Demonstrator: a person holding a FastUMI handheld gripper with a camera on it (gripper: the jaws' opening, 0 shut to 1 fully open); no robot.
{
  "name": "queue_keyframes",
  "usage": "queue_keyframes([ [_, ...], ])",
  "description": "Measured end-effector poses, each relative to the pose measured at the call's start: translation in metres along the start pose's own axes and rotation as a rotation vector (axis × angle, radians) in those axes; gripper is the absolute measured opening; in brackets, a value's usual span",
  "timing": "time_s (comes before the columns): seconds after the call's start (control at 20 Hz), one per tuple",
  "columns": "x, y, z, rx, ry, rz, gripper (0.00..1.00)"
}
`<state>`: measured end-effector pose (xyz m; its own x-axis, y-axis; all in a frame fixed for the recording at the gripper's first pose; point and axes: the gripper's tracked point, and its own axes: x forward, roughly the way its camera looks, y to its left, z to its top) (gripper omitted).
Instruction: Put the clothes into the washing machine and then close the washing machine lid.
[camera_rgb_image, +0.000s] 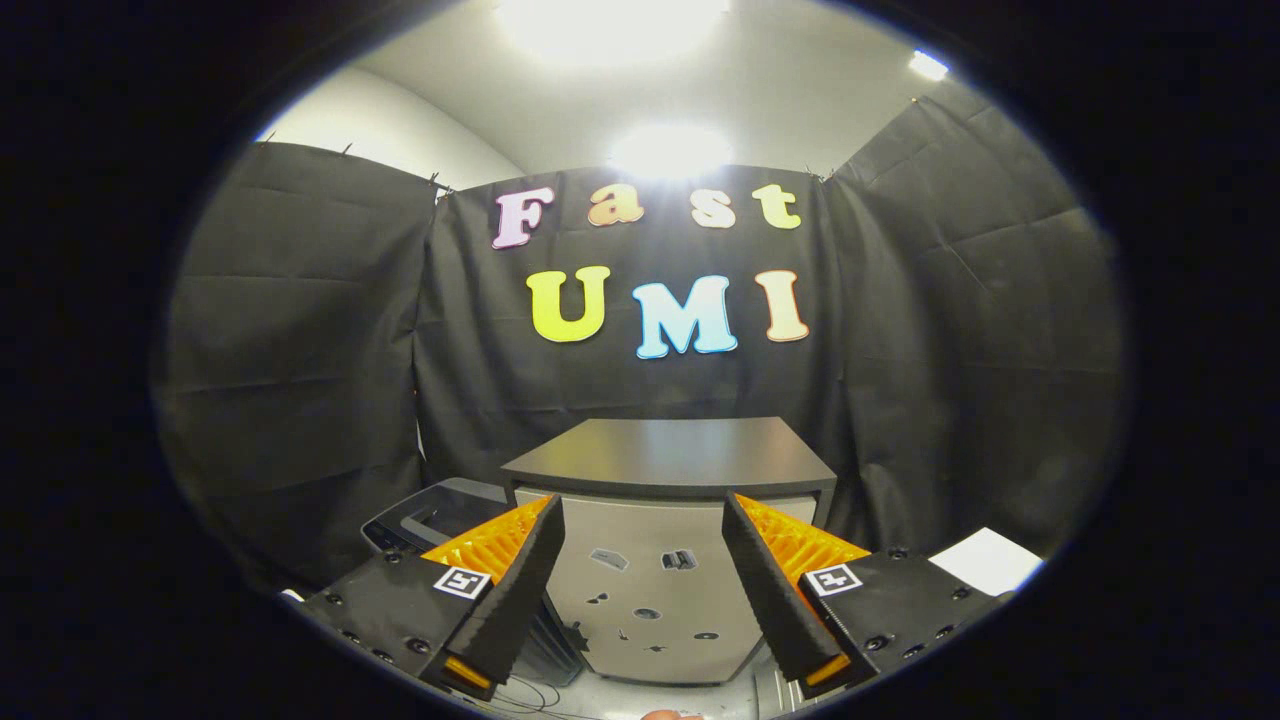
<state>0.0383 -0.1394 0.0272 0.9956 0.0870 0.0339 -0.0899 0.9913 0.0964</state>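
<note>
My gripper (642, 505) is open, its fingers spread wide with nothing between them. It is held up in the air and points at a boxy unit (668, 455) with a dark flat top and a pale grey front, which stands just beyond the fingertips against the black cloth wall. Left of that unit, behind the left finger, sits a dark grey plastic appliance or bin (430, 518) with a rounded rim; I cannot tell whether it is the washing machine. I see no clothes from here.
A white flat sheet or board (985, 560) lies low to the right, beyond the right finger. Black cloth walls close the booth on three sides. Thin cables (530, 690) run on the floor under the left finger.
</note>
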Motion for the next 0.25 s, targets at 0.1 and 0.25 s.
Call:
queue_keyframes([
  [0.1, -0.0056, -0.0055, 0.0039, -0.012, -0.018, -0.014, 0.98],
  [0.25, -0.0077, -0.0048, 0.0045, -0.034, -0.034, -0.02, 0.98],
])
